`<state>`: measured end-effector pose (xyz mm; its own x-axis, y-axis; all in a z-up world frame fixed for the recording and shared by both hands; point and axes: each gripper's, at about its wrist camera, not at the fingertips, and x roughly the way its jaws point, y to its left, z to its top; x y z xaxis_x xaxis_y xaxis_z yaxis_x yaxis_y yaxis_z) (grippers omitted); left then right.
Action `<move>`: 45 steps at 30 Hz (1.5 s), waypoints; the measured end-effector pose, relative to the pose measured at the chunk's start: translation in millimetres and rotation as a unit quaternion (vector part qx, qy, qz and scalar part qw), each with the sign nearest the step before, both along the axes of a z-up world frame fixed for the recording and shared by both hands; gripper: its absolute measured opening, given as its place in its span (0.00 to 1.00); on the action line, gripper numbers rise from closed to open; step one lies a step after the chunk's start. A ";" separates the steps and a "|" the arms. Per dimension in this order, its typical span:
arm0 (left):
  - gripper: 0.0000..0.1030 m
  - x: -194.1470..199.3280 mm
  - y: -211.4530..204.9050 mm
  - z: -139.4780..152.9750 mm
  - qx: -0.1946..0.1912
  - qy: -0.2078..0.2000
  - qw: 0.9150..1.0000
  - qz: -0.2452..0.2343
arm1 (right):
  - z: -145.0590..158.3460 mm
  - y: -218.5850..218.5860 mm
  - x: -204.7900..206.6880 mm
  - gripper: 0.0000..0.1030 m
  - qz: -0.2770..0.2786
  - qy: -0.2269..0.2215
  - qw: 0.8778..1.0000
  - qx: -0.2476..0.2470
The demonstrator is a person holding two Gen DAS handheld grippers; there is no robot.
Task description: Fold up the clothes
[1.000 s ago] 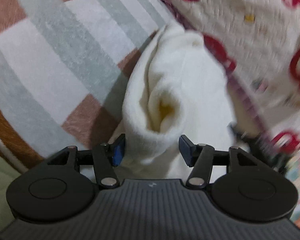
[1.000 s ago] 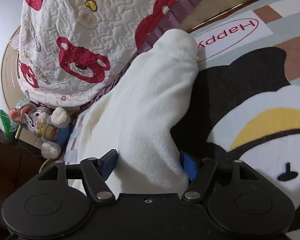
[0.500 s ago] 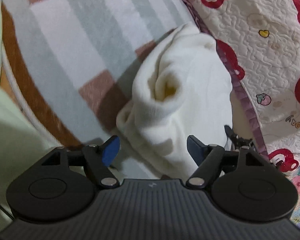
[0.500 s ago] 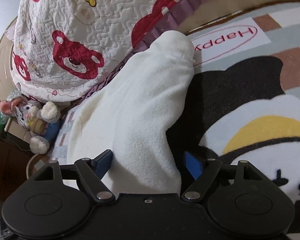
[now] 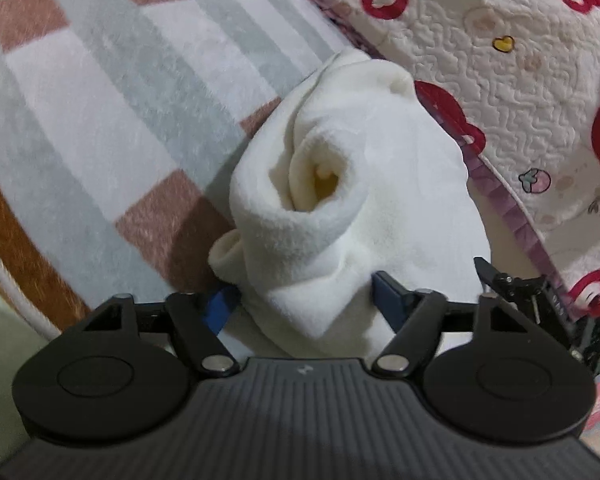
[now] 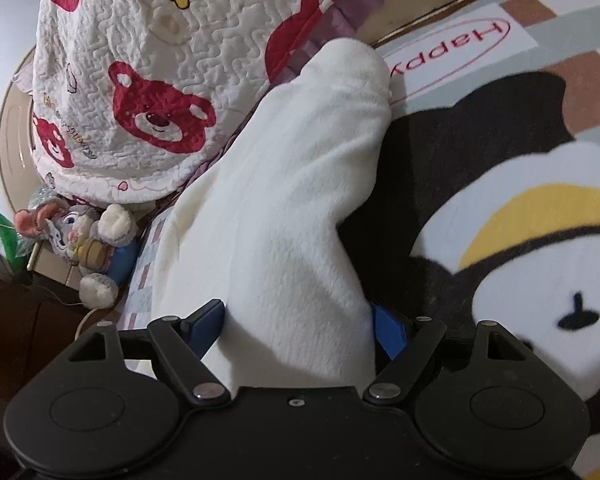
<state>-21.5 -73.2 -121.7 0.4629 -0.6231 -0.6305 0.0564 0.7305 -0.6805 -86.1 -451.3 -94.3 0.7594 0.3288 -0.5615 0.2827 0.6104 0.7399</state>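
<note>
Between the blue pads of the left gripper (image 5: 306, 304), in the left wrist view, a bunched end of the cream fleece garment (image 5: 340, 208) is being enclosed; the jaws have just been closing from a wider stance to a middling width, and the fabric is being touched by both pads, though whether it is being truly pinched cannot be told. Ahead of the fingers the garment is being seen rolled into a loose tube with a hollow mouth, lying on the checked blanket (image 5: 100, 100), while the bear-print quilt (image 5: 520, 80) is lying beyond and to the right of the tongs, and part of another black tool is showing just beside the right finger. For this step to be done well, it is judged that only the outer edge should be gathered, not the whole roll, so that the cloth is being spread flat rather than dragged as a lump. In the right wrist view, the right gripper (image 6: 298, 326) is being held nearly as wide as it goes, and the thick body of the cream fleece garment (image 6: 292, 184) is filling the gap and brushing both pads; no firm clamp is being shown. The garment is stretching away ahead of the fingers toward the quilt (image 6: 148, 60), with the cartoon-printed blanket (image 6: 540, 240) lying to the right and a plush toy (image 6: 88, 240) to the left. Both ends are judged to need equal tension before a fold is being attempted.
</note>
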 end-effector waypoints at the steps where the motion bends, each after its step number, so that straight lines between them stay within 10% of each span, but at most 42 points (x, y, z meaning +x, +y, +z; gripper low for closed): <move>1: 0.55 -0.5 -2.1 2.2 0.011 -0.010 1.000 -0.003 | -1.9 0.1 -0.9 0.80 0.000 0.000 1.000 0.006; 16: 0.77 2.5 6.7 2.7 0.048 0.000 0.998 0.028 | -7.7 3.1 -9.2 0.80 0.003 -0.006 1.000 0.012; 22: 0.59 2.0 9.4 -9.1 -0.019 0.015 0.999 0.043 | -17.2 -6.5 12.8 0.89 0.015 -0.006 1.000 0.019; 27: 0.38 11.6 -9.1 3.7 0.035 -0.026 0.999 -0.001 | -30.9 -41.6 79.0 0.88 0.019 -0.009 0.999 0.024; 29: 0.34 12.8 -17.2 13.5 0.072 -0.056 0.995 -0.031 | -37.2 -45.9 97.3 0.59 0.020 -0.019 0.998 0.048; 31: 0.33 10.2 -23.6 22.3 0.103 -0.086 0.990 -0.051 | -26.8 -34.8 103.8 0.42 0.033 -0.044 0.998 0.016; 45: 0.31 26.4 42.8 89.3 0.105 -0.160 0.981 0.019 | 119.6 58.1 135.1 0.38 0.149 -0.157 0.966 -0.145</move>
